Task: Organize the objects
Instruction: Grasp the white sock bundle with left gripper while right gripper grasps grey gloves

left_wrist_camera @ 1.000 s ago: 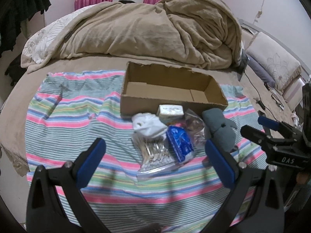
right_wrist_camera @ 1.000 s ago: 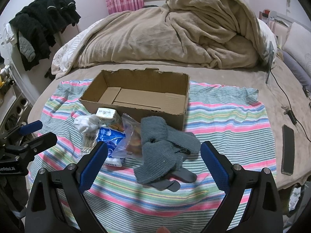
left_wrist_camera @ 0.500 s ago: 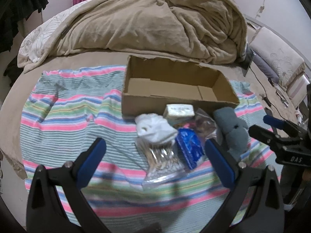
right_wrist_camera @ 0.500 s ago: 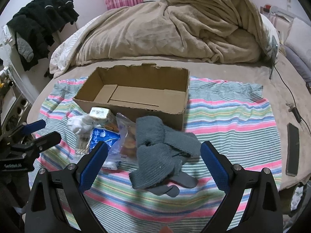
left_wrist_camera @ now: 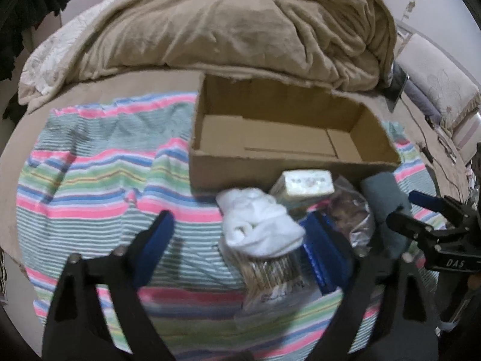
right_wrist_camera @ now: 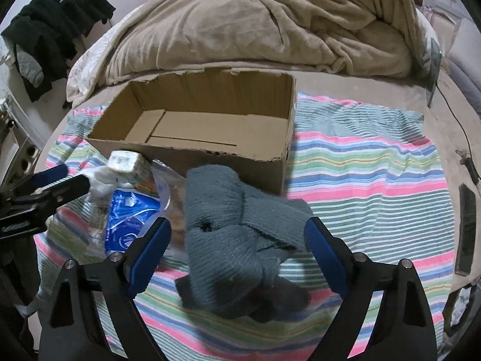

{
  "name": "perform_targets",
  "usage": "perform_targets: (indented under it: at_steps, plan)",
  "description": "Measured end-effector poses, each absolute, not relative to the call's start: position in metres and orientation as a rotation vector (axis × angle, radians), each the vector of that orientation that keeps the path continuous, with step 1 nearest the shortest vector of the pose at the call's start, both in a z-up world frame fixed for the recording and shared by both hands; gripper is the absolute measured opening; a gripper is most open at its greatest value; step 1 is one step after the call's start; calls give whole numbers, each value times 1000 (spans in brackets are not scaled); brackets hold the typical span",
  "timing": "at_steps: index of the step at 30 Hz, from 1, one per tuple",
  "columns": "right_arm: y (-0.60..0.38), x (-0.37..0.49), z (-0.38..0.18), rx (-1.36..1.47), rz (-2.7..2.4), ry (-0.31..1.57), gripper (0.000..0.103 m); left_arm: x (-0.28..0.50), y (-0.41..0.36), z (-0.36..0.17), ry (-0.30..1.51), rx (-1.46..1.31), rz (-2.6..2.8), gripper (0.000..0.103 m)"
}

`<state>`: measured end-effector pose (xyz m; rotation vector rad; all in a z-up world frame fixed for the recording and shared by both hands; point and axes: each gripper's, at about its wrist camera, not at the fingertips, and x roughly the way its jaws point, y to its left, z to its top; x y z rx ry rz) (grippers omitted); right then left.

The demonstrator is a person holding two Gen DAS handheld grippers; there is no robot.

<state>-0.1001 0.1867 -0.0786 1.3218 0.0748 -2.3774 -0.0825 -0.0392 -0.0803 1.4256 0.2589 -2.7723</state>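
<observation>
The box (right_wrist_camera: 192,138) lies on the bed, long axis left-right, open side up. Just in front, touching it: grey socks (right_wrist_camera: 234,234), white cloth (left_wrist_camera: 258,228). Both grippers (left_wrist_camera: 243,240) (right_wrist_camera: 237,240) have their jaws spread, holding nothing.

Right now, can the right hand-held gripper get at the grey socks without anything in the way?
Probably yes. The right hand-held gripper is open, and the grey socks lie between its fingers on the striped cloth. Nothing covers them; the plastic bag only borders their left side.
</observation>
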Motion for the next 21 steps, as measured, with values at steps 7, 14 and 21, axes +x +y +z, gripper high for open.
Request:
perform_targets:
  at_steps: [7, 14, 21]
  plan:
    - [186, -100, -86, 1310, -2341, 92, 65, -94, -34, -103, 283, 1529, -2771, 53]
    - [189, -93, -75, 1263, -2337, 68, 48, -83, -36, -99, 337, 1466, -2814, 37]
    - [194, -81, -50, 1183, -2345, 31, 47, -65, -38, -77, 386, 1403, -2873, 35]
